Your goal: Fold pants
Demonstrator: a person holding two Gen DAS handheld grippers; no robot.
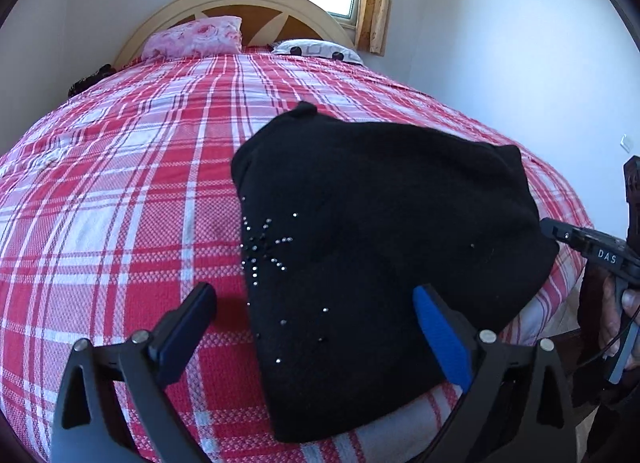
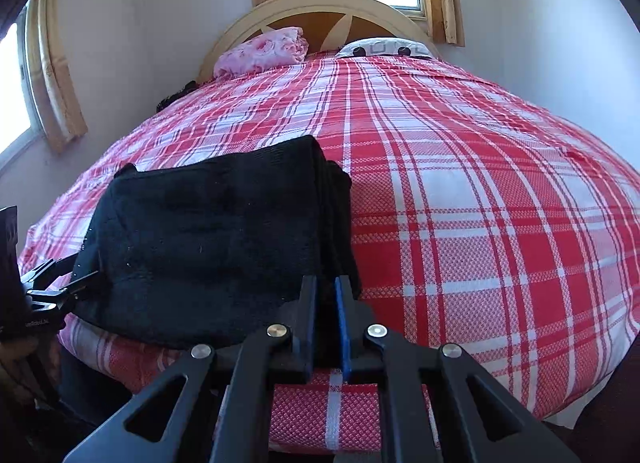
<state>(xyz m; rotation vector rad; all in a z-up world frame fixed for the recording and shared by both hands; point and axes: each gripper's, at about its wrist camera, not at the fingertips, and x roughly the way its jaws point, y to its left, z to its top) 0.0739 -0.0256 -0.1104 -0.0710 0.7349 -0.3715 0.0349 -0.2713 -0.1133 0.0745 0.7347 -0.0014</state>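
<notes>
Bed with red-and-white plaid woven cover (image 2: 460, 203) fills both views and carries the work; it runs well ahead of both sets of fingers to a cream arched wooden headboard (image 1: 236, 3).

Black soft-knit pants with small rhinestone studs (image 1: 360, 243) lie near the foot edge as a compact folded bundle, several layers stacked. In the right wrist view the layered edge of the bundle (image 2: 336, 215) runs straight ahead of the fingers.

Right gripper (image 2: 326, 303): fingers clenched, almost together, on the near corner of the pants' stacked edge, dark cloth showing in the narrow gap between them. Judged to be grasping the pants.

Left gripper (image 1: 316, 327): fingers released, spread wide. Its right-hand blue-padded finger (image 1: 440, 339) overlaps the near part of the bundle; its left-hand finger sits just beside the studded edge, over bare cover. Whether either touches the cloth, cannot tell.

Step in hand (judgement): late in the fold; bundle already small, the last fold is being set or squared.

Next move (judgement): left fingers to press or pinch the studded edge so the layers hold, while the right lets go without dragging the stack askew.
</notes>
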